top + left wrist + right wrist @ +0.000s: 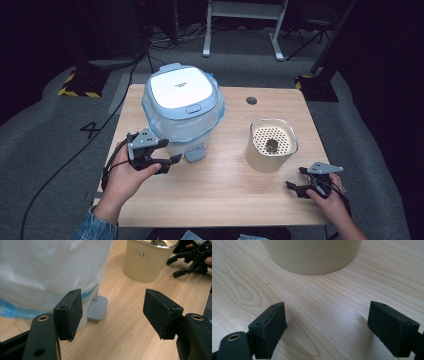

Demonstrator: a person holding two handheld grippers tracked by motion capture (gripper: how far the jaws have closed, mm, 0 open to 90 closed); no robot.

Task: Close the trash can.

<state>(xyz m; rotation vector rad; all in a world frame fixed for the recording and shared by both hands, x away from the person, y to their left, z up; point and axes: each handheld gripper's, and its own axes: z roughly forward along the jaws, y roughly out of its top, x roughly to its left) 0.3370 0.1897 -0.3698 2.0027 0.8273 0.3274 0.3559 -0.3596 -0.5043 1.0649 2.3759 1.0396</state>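
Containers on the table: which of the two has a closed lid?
The large bin lined with a plastic bag, at the left; its white-blue lid is shut. The cream canister stands open, showing a perforated insert.

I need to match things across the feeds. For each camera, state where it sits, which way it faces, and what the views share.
High view: above the person's side, looking forward and down on the table; forearms, hands, left gripper and right gripper enter from below.
Left gripper view: rides the left gripper, fingers apart, facing the bagged bin, its grey pedal and the cream canister; the right gripper shows beyond.
Right gripper view: rides the right gripper, low over the table, facing the canister's base.
Shared: all three show the canister.
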